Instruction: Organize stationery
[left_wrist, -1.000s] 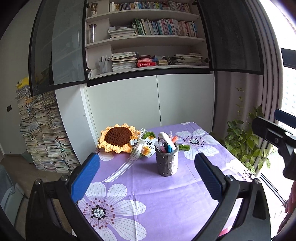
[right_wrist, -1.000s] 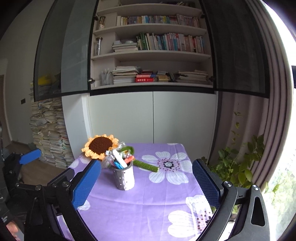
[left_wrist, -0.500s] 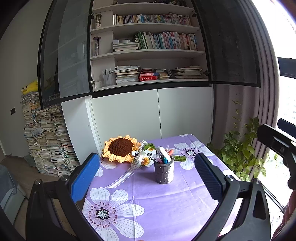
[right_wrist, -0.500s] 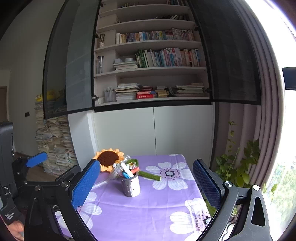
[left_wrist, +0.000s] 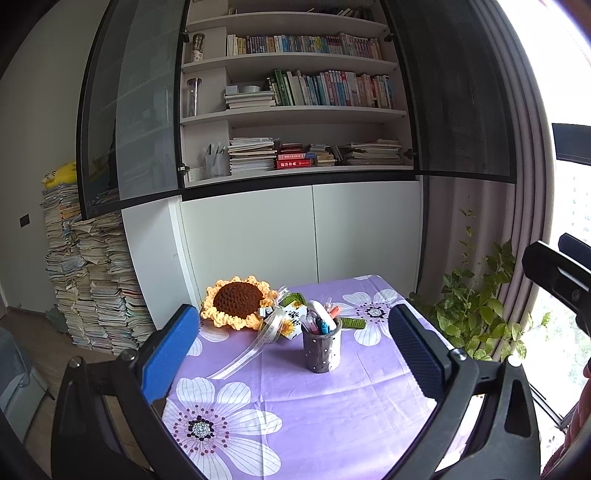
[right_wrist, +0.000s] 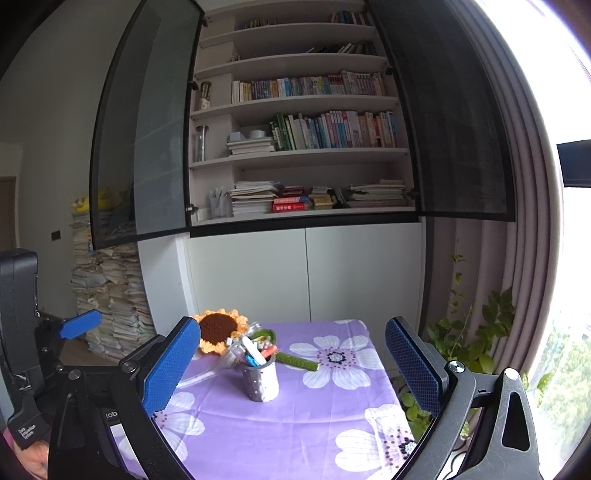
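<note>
A grey dotted pen cup (left_wrist: 321, 350) (right_wrist: 260, 382) stands on the purple flowered tablecloth (left_wrist: 295, 402) (right_wrist: 280, 424), stuffed with several pens and markers (left_wrist: 319, 323) (right_wrist: 255, 352). My left gripper (left_wrist: 293, 349) hangs open well back from the cup, nothing between its blue pads. My right gripper (right_wrist: 291, 363) is open too, held back and above the table, empty. The left gripper's blue fingertip (right_wrist: 79, 324) shows at the left of the right wrist view.
A crocheted sunflower (left_wrist: 238, 301) (right_wrist: 218, 330) with a ribbon and a green knitted stem (right_wrist: 297, 361) lies behind the cup. Beyond the table are white cabinets, an open bookshelf (left_wrist: 295, 110), stacked papers (left_wrist: 88, 277) at left and a plant (left_wrist: 476, 314) at right.
Both grippers have pulled back and up from the table, so the cup and sunflower look smaller and lower. Both stayed open and empty.
</note>
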